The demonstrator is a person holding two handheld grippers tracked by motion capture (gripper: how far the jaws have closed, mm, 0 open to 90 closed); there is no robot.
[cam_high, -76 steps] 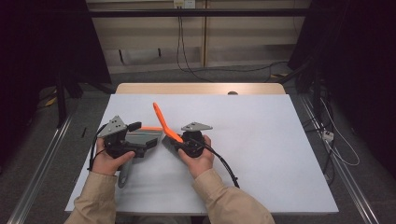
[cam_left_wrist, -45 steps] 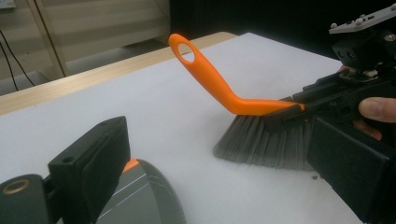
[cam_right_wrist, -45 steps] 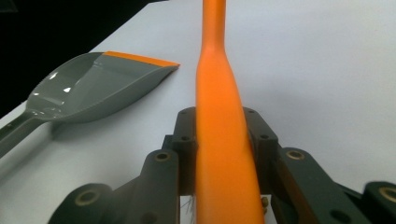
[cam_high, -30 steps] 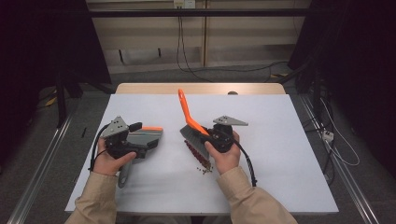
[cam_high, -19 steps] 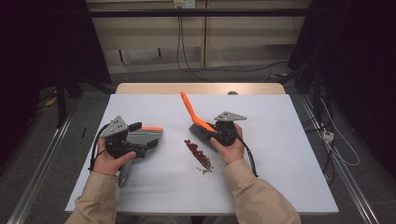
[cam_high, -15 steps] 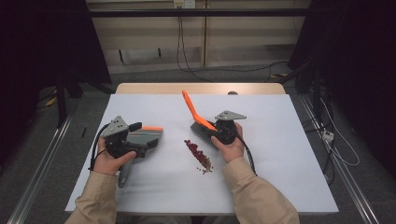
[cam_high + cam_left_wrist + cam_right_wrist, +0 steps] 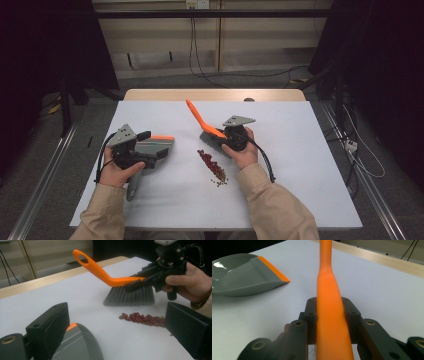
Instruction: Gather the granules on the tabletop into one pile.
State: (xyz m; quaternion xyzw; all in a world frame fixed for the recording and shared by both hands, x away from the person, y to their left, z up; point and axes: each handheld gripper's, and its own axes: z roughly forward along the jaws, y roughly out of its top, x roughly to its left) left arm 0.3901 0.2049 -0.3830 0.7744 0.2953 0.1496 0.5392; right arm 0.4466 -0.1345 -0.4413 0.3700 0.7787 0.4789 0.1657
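The brush (image 7: 202, 122) has a bright orange handle and grey bristles. Just beside it lies a streak of dark red beans (image 7: 212, 167) on the plain white desk (image 7: 300, 170), which has a pale wood far edge. The dustpan (image 7: 155, 147) is grey with an orange lip. Both claws are black.

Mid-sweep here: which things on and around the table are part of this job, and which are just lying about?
In the job:
- brush, orange handle clamped in the right gripper
- grey dustpan with orange lip, at the left gripper
- line of red beans on the table

Lying about:
- cables on the floor beyond the table
- white plug at the right
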